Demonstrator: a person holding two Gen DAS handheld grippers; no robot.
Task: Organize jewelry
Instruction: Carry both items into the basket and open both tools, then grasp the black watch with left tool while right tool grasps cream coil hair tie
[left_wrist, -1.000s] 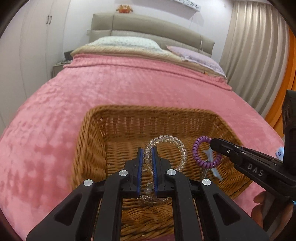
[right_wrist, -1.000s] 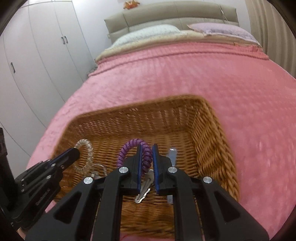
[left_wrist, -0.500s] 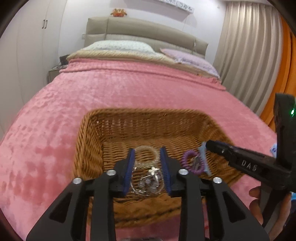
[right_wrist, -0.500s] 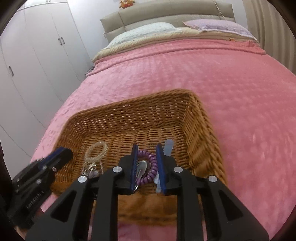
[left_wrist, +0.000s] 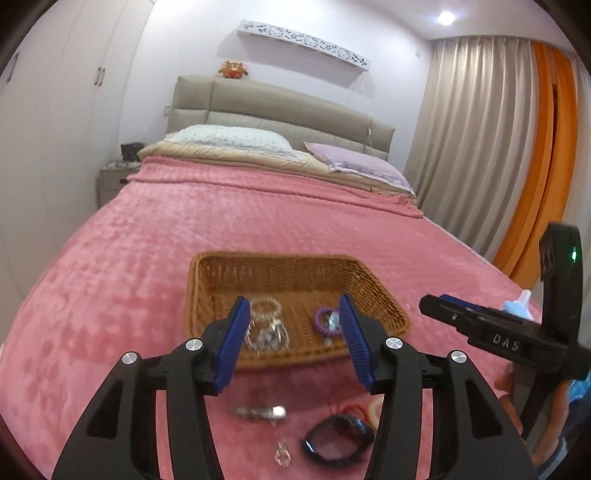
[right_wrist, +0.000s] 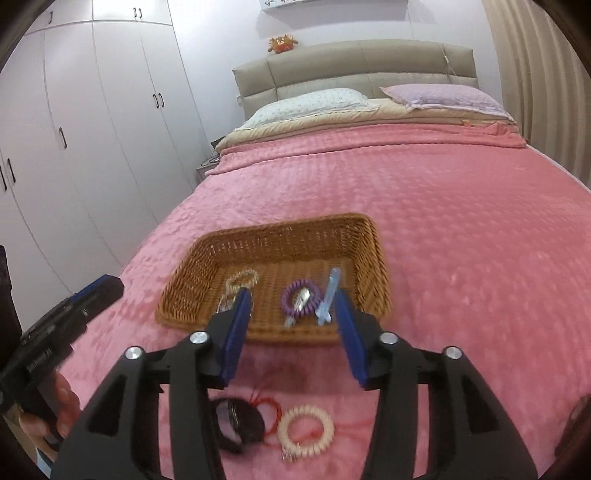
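Left gripper: I am holding my left gripper (left_wrist: 293, 334) above the near edge of the pink quilted bedspread (left_wrist: 155, 258), its blue-padded jaws spreading and nothing caught between them.
Right gripper: I am holding my right gripper (right_wrist: 291, 328) beside it, its jaws likewise opening wide and gripping nothing.
Basket: the shallow rectangular brown wicker basket (right_wrist: 207, 254) is sitting on the bedspread just beyond both sets of fingertips.
In the basket, left: a clear beaded bracelet (left_wrist: 264, 308) is lying with a small tangle of transparent pieces (left_wrist: 266, 335) touching its near side; the blur is keeping me from telling what those pieces are.
In the basket, right: a purple spiral coil band (right_wrist: 300, 297) is lying flat with a silver key (right_wrist: 295, 310) across it, and a pale blue plastic hair clip (right_wrist: 328, 298) is resting just beside it.
On the bedspread, near me: a cream spiral coil band (right_wrist: 306, 431), a thin red cord (right_wrist: 271, 408), a dark oval bangle (left_wrist: 338, 439), a silver metal clip (left_wrist: 261, 411) and a small clear pendant (left_wrist: 282, 453) are lying outside the basket.
Background: two pillows (right_wrist: 310, 103) are resting against a grey padded headboard (right_wrist: 354, 62).
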